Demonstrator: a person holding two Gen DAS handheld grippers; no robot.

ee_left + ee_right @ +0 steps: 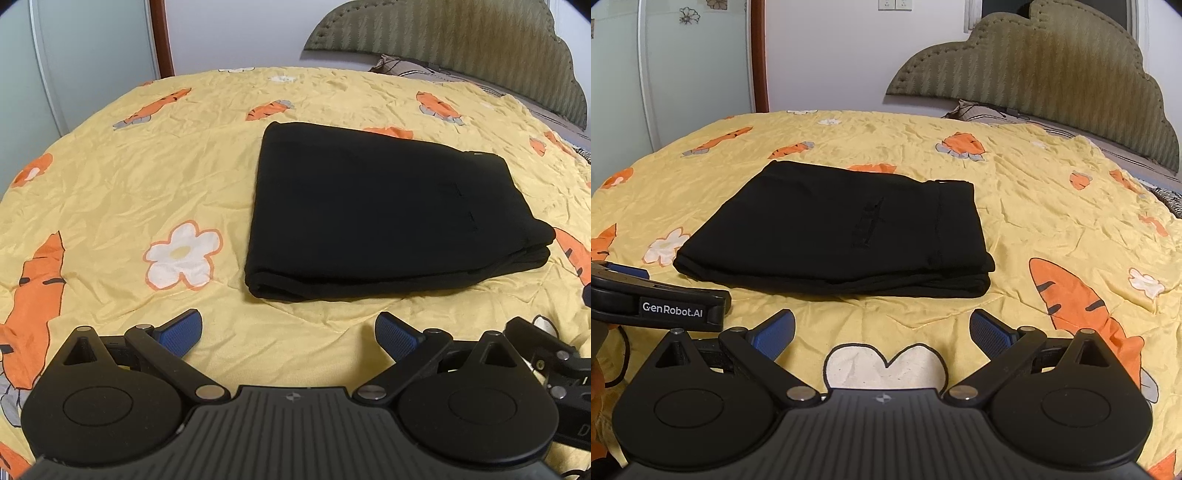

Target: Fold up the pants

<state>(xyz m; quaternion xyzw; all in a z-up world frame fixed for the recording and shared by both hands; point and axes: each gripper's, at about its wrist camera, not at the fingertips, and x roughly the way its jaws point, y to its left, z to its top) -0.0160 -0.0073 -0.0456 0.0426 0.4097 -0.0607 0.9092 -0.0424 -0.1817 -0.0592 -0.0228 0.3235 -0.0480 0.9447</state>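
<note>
Folded black pants [373,218] lying flat on the bed's yellow bedspread [129,192].

The pants form a compact, layered rectangle; its long axis runs left to right across both views, the stacked folded edges facing the cameras and the waistband end toward the right, nearer the green padded headboard [1052,66]. The left gripper [288,332] and right gripper [882,330] hover just short of the near edge, each with its blue fingers [775,330] spread wide and holding nothing, apart from the cloth.
</note>
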